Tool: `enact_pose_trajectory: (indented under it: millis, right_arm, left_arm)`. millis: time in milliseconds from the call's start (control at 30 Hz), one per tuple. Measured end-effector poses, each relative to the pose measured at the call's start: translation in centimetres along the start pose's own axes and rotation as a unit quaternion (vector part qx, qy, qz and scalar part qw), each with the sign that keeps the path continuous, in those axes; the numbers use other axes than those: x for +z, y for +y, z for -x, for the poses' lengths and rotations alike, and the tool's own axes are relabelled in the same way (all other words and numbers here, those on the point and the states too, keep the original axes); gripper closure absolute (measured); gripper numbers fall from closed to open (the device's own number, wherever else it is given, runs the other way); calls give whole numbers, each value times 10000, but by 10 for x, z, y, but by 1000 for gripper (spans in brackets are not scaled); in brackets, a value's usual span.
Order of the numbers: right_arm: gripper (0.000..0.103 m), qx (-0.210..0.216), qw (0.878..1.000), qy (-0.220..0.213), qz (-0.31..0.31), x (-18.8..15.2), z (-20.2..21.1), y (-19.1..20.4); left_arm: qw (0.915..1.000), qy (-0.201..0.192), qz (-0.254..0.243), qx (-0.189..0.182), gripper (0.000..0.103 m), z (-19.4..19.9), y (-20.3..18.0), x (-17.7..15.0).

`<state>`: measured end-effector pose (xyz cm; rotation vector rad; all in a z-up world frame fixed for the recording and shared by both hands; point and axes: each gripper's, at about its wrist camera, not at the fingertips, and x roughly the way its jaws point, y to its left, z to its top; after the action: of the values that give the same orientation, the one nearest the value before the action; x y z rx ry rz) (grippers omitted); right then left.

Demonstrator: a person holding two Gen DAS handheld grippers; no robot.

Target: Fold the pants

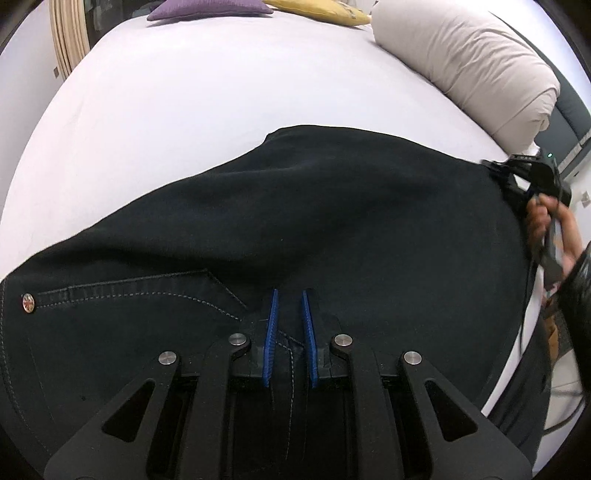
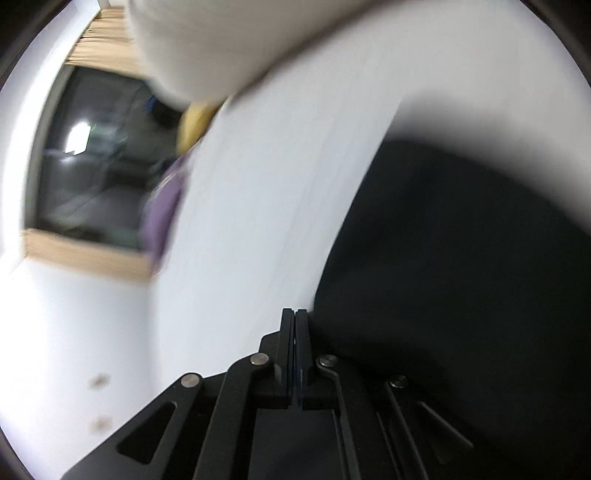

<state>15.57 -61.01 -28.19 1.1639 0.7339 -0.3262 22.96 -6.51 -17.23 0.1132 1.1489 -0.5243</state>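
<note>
Black pants (image 1: 314,229) lie across the white bed (image 1: 184,110), with a pocket seam and a metal button (image 1: 28,303) at the left. My left gripper (image 1: 291,299) is shut on the pants' waist fabric, which fills the narrow gap between its blue pads (image 1: 271,332). My right gripper (image 1: 517,177) shows at the far right edge of the pants, held by a hand. In the blurred right wrist view its fingers (image 2: 295,317) are pressed together, with the pants (image 2: 461,277) spreading right of them; whether cloth sits between them I cannot tell.
A rolled white duvet (image 1: 469,62) lies at the bed's far right. A purple cushion (image 1: 207,9) and a yellow cushion (image 1: 321,11) sit at the bed's far end. A dark window (image 2: 92,166) with a wooden frame shows beyond the bed.
</note>
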Motion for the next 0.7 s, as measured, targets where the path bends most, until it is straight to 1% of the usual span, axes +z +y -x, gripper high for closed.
enact_pose_trajectory:
  millis: [33, 67, 100, 133, 167, 200, 233, 267, 300, 367, 400, 433, 467, 500, 533, 567, 600, 633, 700]
  right_arm:
    - [100, -273, 9994, -226, -44, 9, 14, -2]
    - [93, -369, 9986, -359, -74, 13, 29, -2]
    - [91, -269, 9986, -458, 14, 11, 48, 5]
    - [90, -43, 9990, -434, 140, 4, 59, 11]
    - [87, 299, 9988, -256, 291, -8, 66, 20]
    - [84, 684, 9968, 71, 420, -29, 69, 31]
    - [83, 983, 9926, 491, 521, -58, 66, 40]
    - [83, 1124, 9887, 791, 598, -79, 62, 43]
    - [83, 1325, 9804, 1259, 729, -115, 53, 48]
    - [83, 1560, 9717, 1655, 638, -151, 39, 40]
    - [89, 1516, 9702, 1795, 591, -160, 30, 33]
    - [100, 1337, 9718, 1880, 490, -164, 22, 23]
    - [103, 1291, 9731, 1875, 343, -161, 17, 12]
    - [103, 1396, 9744, 1758, 127, -149, 18, -2]
    - [103, 1371, 9777, 1587, 96, -137, 22, -8]
    - [103, 1242, 9829, 1347, 166, -125, 30, -14]
    - [103, 1055, 9889, 1019, 234, -105, 41, -23]
    - [103, 988, 9914, 842, 151, -92, 45, -32]
    - [103, 885, 9947, 406, -323, -64, 60, -64]
  left_arm:
    - [10000, -18, 29, 3, 90, 1, 0, 0]
    - [10000, -44, 52, 20, 90, 3, 0, 0]
    - [9999, -69, 62, 67, 90, 6, -1, -1]
    - [9998, -104, 77, 124, 90, 9, -4, -1]
    - [9998, -141, 82, 117, 90, 11, -8, -1]
    - [9998, -181, 67, 33, 90, 13, -13, 0]
    - [9997, -222, 27, -17, 90, 14, -18, 0]
    - [9997, -243, -61, -22, 90, 14, -26, 0]
    - [9997, -218, -144, -19, 90, 13, -33, -1]
    - [9996, -82, -288, 6, 90, 4, -43, -3]
    - [9995, -47, -319, 54, 90, 0, -45, -4]
    - [9994, -35, -330, 65, 90, -3, -44, -4]
    - [9996, -23, -284, 19, 90, -3, -41, -5]
    - [9998, -6, -222, -4, 90, -4, -37, -6]
    - [9999, 11, -163, 1, 90, -6, -36, -3]
    - [10000, 26, -94, 2, 90, -7, -33, -3]
    - [10000, 37, -33, -29, 90, -8, -30, -2]
    - [10000, 43, 25, -52, 90, -13, -26, -4]
    - [10000, 17, 6, 7, 90, -15, -26, -7]
